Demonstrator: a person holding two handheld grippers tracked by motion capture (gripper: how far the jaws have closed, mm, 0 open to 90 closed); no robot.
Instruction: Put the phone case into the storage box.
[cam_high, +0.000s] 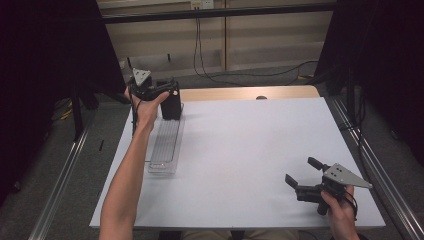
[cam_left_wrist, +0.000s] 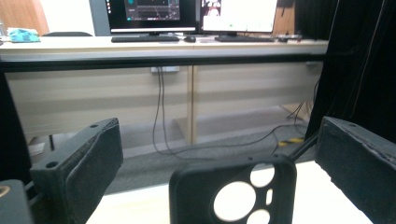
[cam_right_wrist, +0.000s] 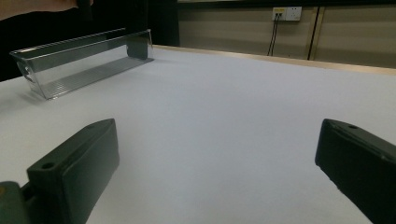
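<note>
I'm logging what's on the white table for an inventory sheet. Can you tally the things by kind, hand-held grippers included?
Black phone case, upright at the far end of the tray: 1
Clear plastic tray: 1
Hand-held grippers, left hand-held gripper and right hand-held gripper, both with jaws apart: 2
Total: 4

Phone case (cam_left_wrist: 233, 193) matt black, rubbery; clear glossy ribbed plastic tray (cam_right_wrist: 79, 60) under it; table sheet (cam_high: 250, 150) matt white; jaw pads rough black.
</note>
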